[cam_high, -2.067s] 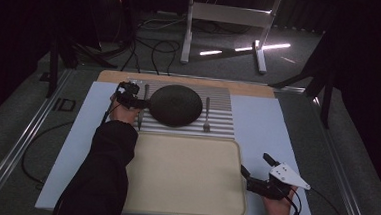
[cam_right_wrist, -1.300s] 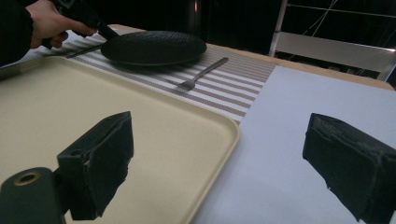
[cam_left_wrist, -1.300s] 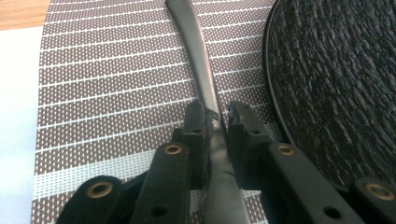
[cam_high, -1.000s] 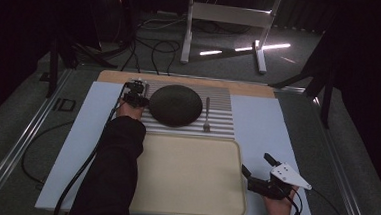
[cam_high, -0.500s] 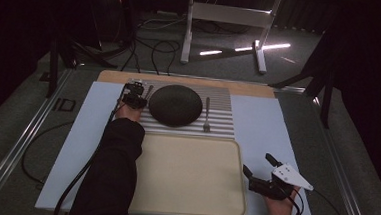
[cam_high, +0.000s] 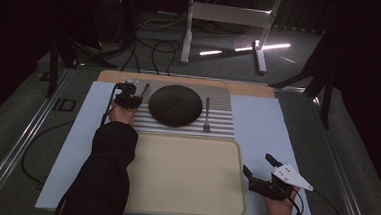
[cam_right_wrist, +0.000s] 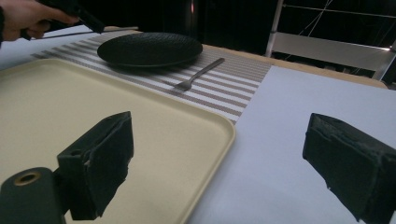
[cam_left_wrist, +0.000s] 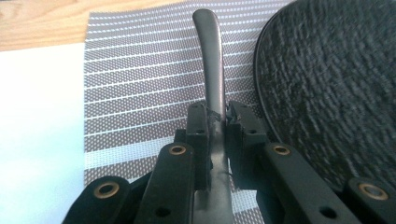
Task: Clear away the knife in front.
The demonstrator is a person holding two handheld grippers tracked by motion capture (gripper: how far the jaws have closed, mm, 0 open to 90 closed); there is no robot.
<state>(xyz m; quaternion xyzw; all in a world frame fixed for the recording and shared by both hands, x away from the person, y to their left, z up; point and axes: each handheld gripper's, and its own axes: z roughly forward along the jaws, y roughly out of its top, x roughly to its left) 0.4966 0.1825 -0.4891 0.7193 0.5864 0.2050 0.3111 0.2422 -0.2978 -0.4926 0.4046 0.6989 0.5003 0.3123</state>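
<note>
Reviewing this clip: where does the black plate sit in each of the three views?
High view: black plate at the middle of the striped placemat, far side of the table.
Left gripper view: fills the right side.
Right gripper view: upper left, beyond the tray.
Shared landmark: the striped placemat.
</note>
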